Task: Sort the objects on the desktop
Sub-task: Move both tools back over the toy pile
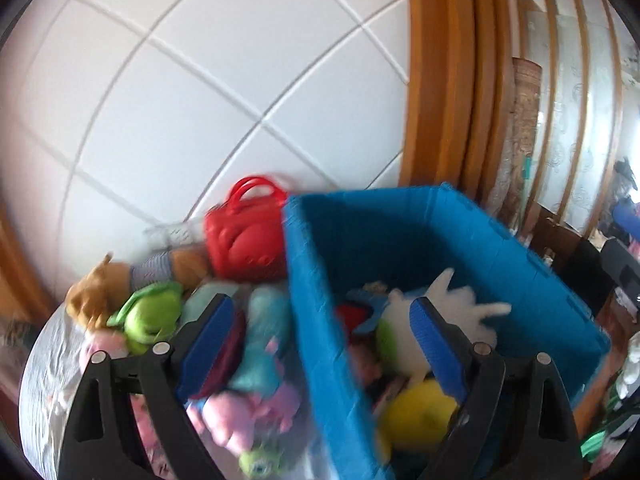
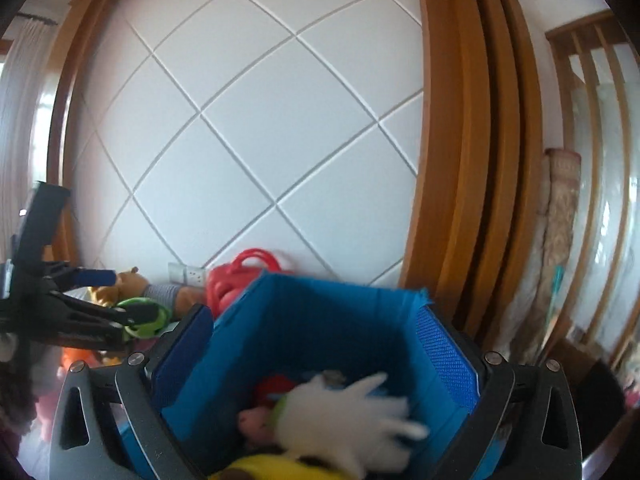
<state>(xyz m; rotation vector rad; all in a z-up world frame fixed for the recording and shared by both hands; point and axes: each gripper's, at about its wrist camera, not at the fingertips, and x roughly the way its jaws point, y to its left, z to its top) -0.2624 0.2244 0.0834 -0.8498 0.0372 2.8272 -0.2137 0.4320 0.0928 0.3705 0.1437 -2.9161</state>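
A blue fabric box (image 1: 400, 240) stands at the right of the table and holds plush toys: a white fluffy one (image 1: 460, 300), a yellow one (image 1: 420, 416) and something red. My left gripper (image 1: 320, 344) is open, one finger on each side of the box's near-left wall, with nothing held. To the left, loose plush toys lie in a heap: green (image 1: 148, 316), teal (image 1: 264, 340), pink (image 1: 244, 412) and brown (image 1: 100, 292). My right gripper (image 2: 316, 356) is open above the box (image 2: 320, 320), over the white plush (image 2: 344, 412). The left gripper (image 2: 114, 298) shows at the left edge.
A red plastic basket (image 1: 248, 236) with handles stands behind the heap, against the white panelled wall. A wooden frame (image 1: 440, 80) rises behind the box. The table has a shiny cover (image 1: 44, 380). Dark furniture and clutter lie at the far right.
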